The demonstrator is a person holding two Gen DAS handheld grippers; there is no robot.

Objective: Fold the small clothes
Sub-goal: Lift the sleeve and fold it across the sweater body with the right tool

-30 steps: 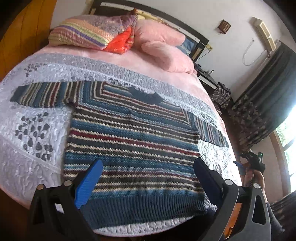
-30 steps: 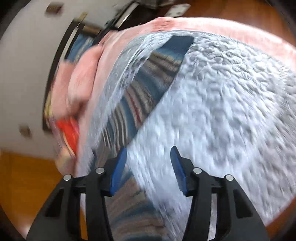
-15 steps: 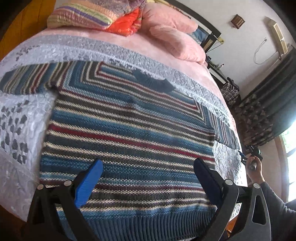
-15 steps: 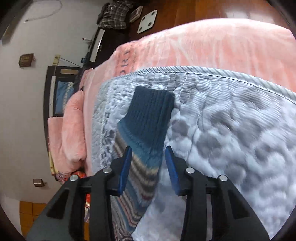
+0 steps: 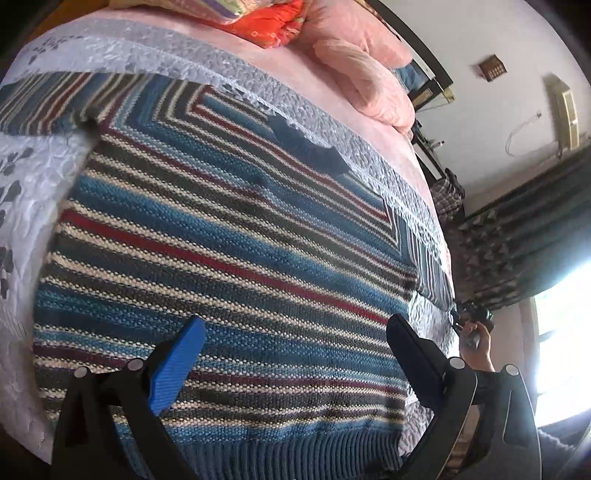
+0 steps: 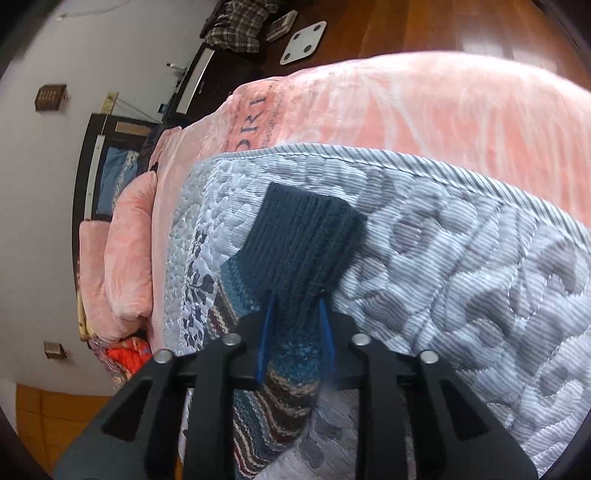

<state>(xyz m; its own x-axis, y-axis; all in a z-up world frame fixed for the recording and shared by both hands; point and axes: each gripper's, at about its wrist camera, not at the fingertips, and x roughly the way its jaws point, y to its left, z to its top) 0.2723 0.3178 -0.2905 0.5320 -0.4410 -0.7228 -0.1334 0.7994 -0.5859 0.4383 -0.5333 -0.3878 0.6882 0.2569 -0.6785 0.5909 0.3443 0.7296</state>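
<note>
A striped knit sweater (image 5: 229, 236) in blue, cream, grey and red lies flat on the quilted grey bedspread (image 5: 33, 173), sleeves spread to both sides. My left gripper (image 5: 295, 332) hovers open, low over the sweater's lower body near the ribbed hem, with nothing between its fingers. In the right wrist view, my right gripper (image 6: 295, 310) is shut on the sweater's right sleeve (image 6: 303, 240), just behind its dark blue ribbed cuff. The cuff sticks out past the fingertips over the bedspread (image 6: 461, 258). In the left wrist view a hand (image 5: 476, 343) holds that gripper at the bed's right edge.
Pink pillows (image 5: 369, 74) and a striped folded quilt with an orange cushion (image 5: 273, 22) lie at the head of the bed. A pink blanket (image 6: 424, 107) covers the bed beyond the bedspread. A white scale (image 6: 303, 42) and plaid cloth (image 6: 240, 26) lie on the wooden floor. Dark curtains (image 5: 524, 229) hang right.
My right gripper has moved onto the sleeve and shut on it behind the cuff. My left gripper has come lower and closer over the sweater's body, staying open.
</note>
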